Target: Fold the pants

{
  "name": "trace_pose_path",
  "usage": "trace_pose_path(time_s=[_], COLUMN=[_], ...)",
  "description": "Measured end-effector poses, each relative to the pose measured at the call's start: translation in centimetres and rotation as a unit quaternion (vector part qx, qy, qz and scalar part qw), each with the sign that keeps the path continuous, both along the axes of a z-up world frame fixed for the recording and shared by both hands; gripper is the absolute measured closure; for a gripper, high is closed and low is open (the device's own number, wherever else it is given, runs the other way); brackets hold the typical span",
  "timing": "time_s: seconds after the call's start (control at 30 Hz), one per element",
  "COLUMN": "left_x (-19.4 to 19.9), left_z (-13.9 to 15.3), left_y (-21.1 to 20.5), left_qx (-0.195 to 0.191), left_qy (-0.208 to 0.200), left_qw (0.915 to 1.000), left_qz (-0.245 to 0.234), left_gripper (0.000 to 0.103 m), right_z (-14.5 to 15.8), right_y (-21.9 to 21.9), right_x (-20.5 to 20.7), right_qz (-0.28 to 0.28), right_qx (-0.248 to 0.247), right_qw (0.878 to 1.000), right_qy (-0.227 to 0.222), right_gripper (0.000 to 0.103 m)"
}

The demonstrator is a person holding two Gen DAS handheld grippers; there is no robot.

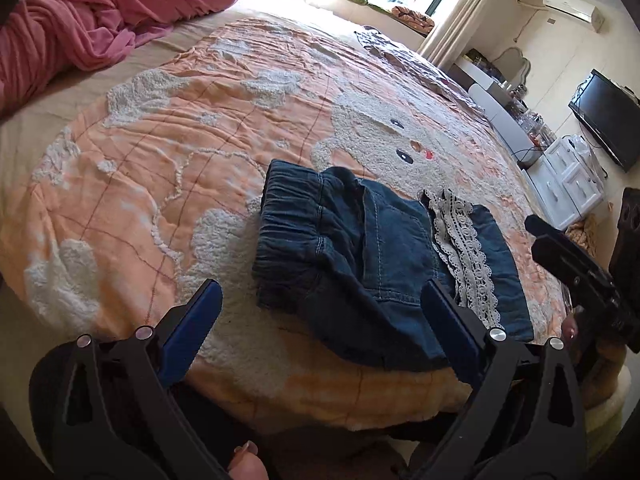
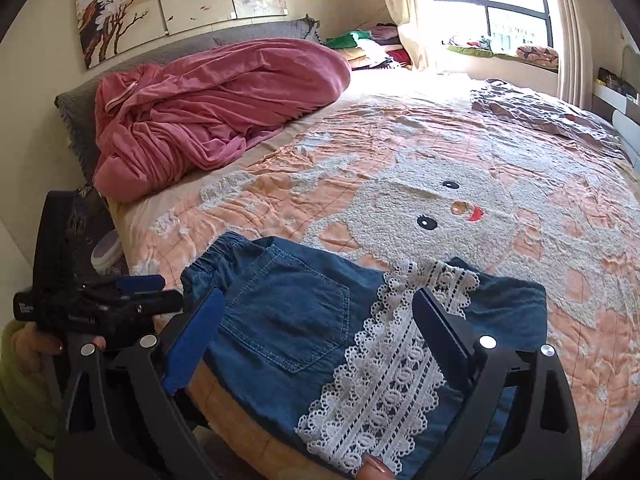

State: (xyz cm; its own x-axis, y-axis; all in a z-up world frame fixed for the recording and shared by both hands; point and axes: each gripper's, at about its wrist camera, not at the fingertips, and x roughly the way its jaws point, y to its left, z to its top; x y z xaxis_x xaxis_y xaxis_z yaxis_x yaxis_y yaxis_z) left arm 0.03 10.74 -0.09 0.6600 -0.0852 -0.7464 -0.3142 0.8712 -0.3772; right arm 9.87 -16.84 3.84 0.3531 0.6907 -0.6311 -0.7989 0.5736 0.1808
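Observation:
Folded blue denim pants with a white lace trim lie near the front edge of the bed. In the left wrist view my left gripper is open, its blue pads spread wide just short of the pants' near side, holding nothing. In the right wrist view my right gripper is open too and hovers above the pants. Its right finger stands over the lace, and nothing is pinched. Each gripper shows at the edge of the other's view.
The pants rest on a peach bedspread with a fluffy white bear. A pink blanket is heaped at the head of the bed and a grey crumpled cloth lies at the far side. White drawers and a TV stand beyond the bed.

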Motion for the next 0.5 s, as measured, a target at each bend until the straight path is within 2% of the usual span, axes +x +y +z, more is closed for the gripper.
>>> trace_pose_path(time_s=[0.17,0.5], left_x=[0.6,0.9], left_z=[-2.1,-3.5], left_y=[-0.1,0.1], left_qx=[-0.027,-0.067], left_qy=[0.018,-0.005], left_qw=[0.9994,0.9978], left_qz=[0.008,0.003], left_gripper=[0.01,0.01], right_z=[-0.2,-2.1], right_y=[4.1,14.2], right_x=[1.7,3.0], right_qz=[0.032,0.146], right_qx=[-0.042,-0.109], right_qw=[0.999,0.983], right_qy=[-0.002,0.032], right_gripper=[0.008,0.009])
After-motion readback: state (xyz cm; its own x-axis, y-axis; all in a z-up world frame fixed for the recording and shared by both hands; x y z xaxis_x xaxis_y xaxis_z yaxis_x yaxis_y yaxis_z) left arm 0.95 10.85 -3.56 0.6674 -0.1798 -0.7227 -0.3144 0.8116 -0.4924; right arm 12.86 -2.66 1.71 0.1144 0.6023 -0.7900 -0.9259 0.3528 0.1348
